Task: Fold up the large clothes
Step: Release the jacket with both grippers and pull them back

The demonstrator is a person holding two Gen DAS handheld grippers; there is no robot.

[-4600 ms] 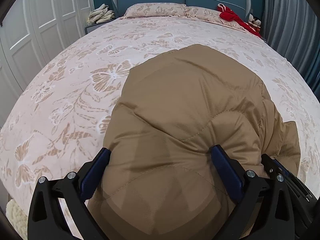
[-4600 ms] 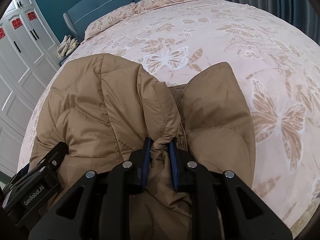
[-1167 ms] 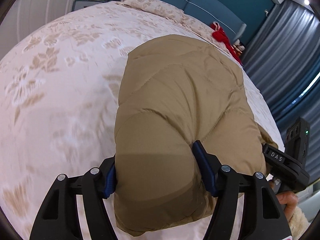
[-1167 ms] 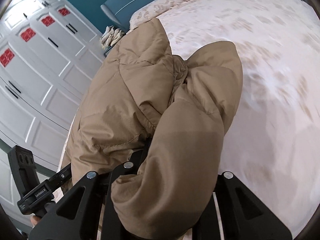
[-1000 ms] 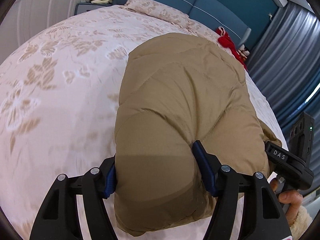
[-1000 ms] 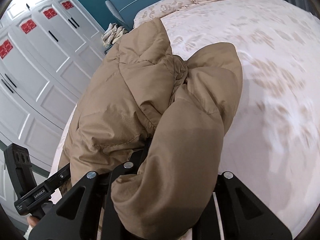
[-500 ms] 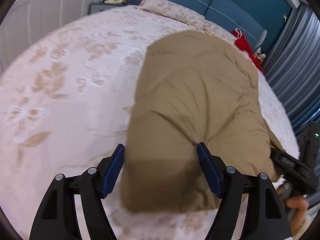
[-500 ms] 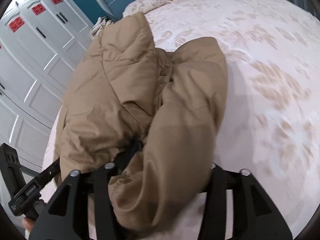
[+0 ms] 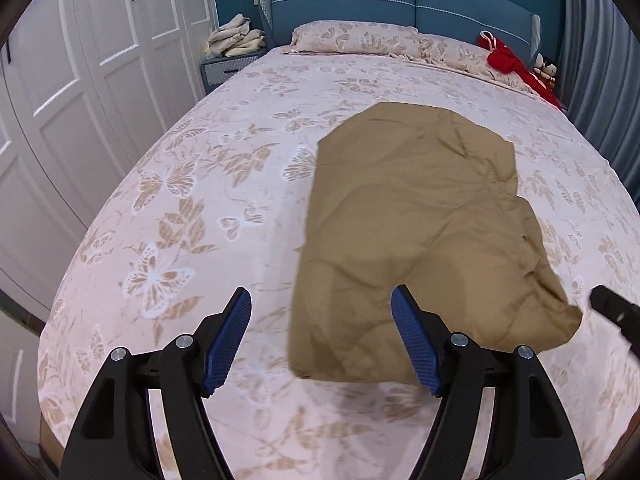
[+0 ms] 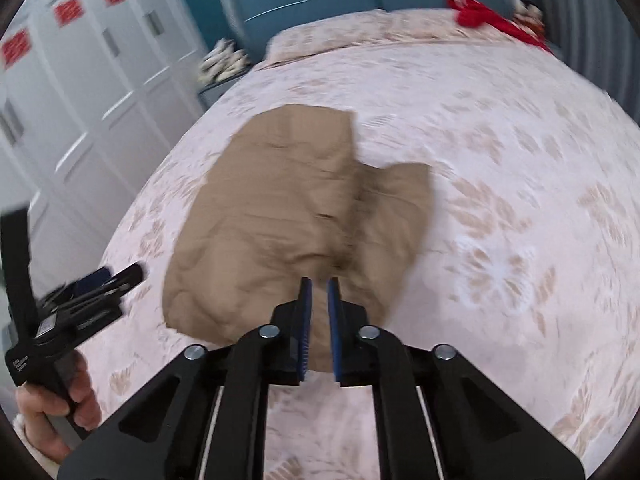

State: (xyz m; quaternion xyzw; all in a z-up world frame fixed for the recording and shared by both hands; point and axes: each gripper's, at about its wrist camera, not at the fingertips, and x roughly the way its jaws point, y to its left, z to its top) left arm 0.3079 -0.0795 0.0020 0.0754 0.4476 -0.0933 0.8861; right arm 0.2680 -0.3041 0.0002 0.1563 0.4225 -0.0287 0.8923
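Note:
A tan padded jacket [image 9: 416,232] lies folded on the butterfly-print bedspread [image 9: 192,208]. My left gripper [image 9: 322,330] is open and empty, raised above the jacket's near left corner. In the right wrist view the jacket [image 10: 296,216] lies flat, blurred by motion. My right gripper [image 10: 317,286] hangs above the jacket's near edge with its blue pads almost together and nothing between them. The left gripper [image 10: 100,280] shows at the left of that view.
Pillows [image 9: 352,38] and a blue headboard [image 9: 400,0] are at the far end. A red garment [image 9: 508,60] lies at the far right. White wardrobe doors [image 9: 80,60] and a nightstand with folded cloth [image 9: 236,40] stand left. Grey curtains [image 9: 600,40] hang right.
Both grippers have let go of the jacket and lifted back from it. The jacket now lies flat on the bed. The right jaws have closed to a narrow gap.

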